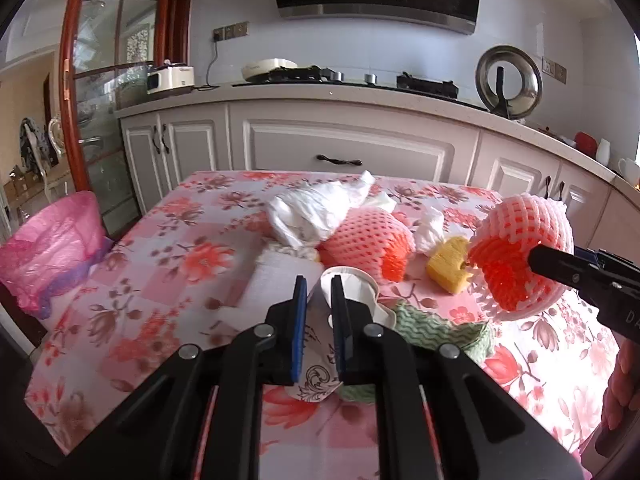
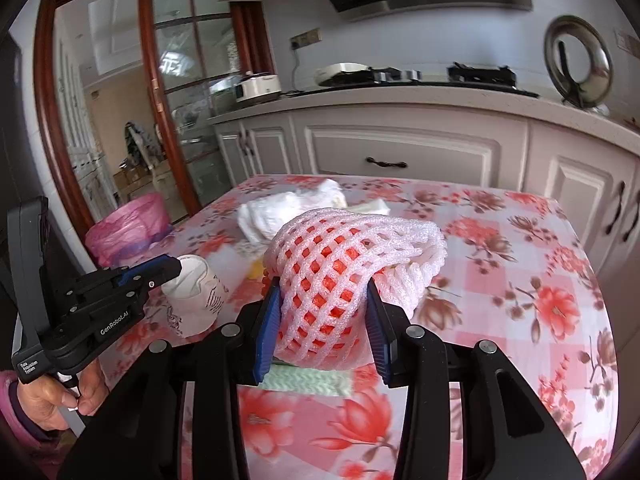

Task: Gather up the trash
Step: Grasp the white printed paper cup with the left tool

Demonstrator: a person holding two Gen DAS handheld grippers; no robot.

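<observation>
The left gripper is pinching the wall of a white paper cup, its jaws clamped tight together on the rim, and the cup is hanging crumpled at the near middle of the flowered table. The right gripper is squeezing a pink-and-white foam fruit net between its blue pads, jaws partly apart around it, and the net is riding above the cloth at the near right. A second foam net is lying in the middle of the table, touching a crumpled white plastic bag on its far left. A yellow sponge is sitting just right of that net, near some white tissue. A green wavy cloth is lying under the cup's right side. A bin lined with a pink bag is standing off the table's left edge. A hand is gripping the left tool's handle
</observation>
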